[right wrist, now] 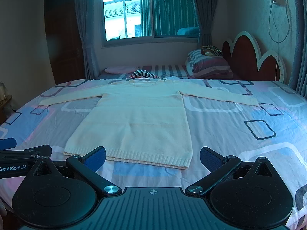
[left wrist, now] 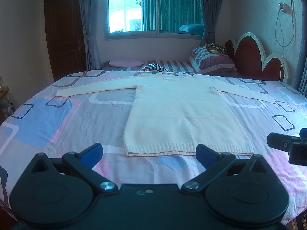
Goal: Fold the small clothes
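Left gripper (left wrist: 149, 153): fingers spread wide, holding nothing, just short of the hem.
Right gripper (right wrist: 153, 158): fingers likewise apart and empty, beside the left one.
Sweater (right wrist: 138, 118): cream knit, flat on the bed (right wrist: 239, 134), sleeves outstretched.

A cream knitted sweater (left wrist: 180, 113), soft and matt with a ribbed hem, is lying on the bed's thin, creased cotton sheet (left wrist: 80, 118). Just before that hem, the left hand-held gripper (left wrist: 149, 153) is showing matt black plastic, shiny metal pivots and textured blue pads (left wrist: 92, 154).
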